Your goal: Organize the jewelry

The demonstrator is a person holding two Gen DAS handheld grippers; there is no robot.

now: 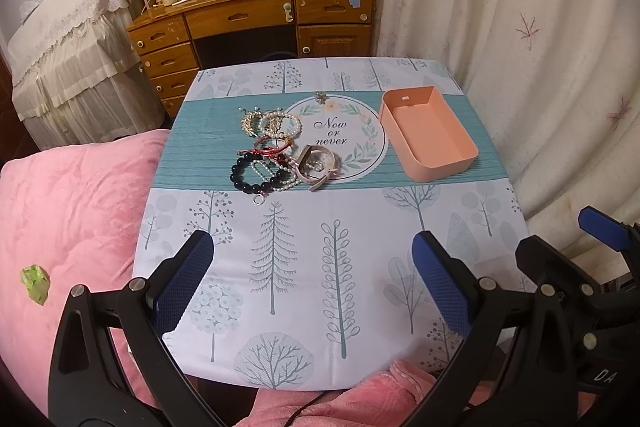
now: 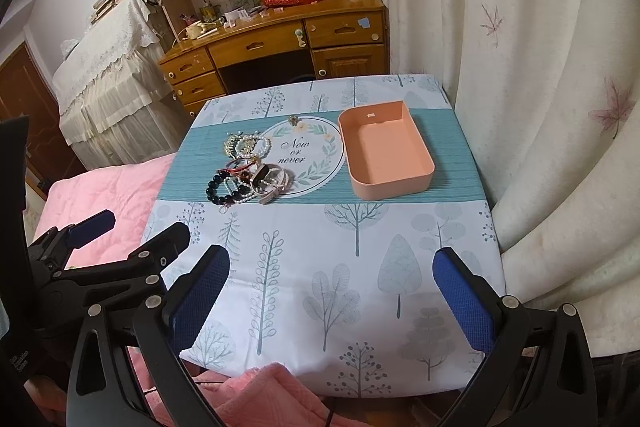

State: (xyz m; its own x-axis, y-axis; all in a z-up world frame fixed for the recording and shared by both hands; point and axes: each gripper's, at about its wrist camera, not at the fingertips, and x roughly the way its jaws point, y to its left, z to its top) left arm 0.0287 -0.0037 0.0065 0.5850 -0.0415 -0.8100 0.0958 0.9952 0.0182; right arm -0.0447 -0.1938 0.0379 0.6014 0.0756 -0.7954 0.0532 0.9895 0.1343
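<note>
A pile of jewelry [image 1: 280, 155] lies on the teal band of the tablecloth: a black bead bracelet [image 1: 256, 175], pearl bracelets [image 1: 280, 125], red cord bracelets and a pink watch [image 1: 320, 163]. The pile also shows in the right wrist view [image 2: 250, 171]. An empty pink box [image 1: 430, 137] stands to the right of the pile, also in the right wrist view [image 2: 384, 157]. A small brooch [image 1: 320, 97] lies alone behind the pile. My left gripper [image 1: 312, 283] is open and empty above the table's near edge. My right gripper [image 2: 332, 301] is open and empty beside it.
The table [image 1: 360, 267] has a tree-print cloth. A pink quilt [image 1: 72, 211] lies at left. A cream curtain [image 1: 520, 27] hangs at right. A wooden desk [image 1: 260, 23] with clutter stands behind. A dark cable [image 1: 312, 407] runs at the near edge.
</note>
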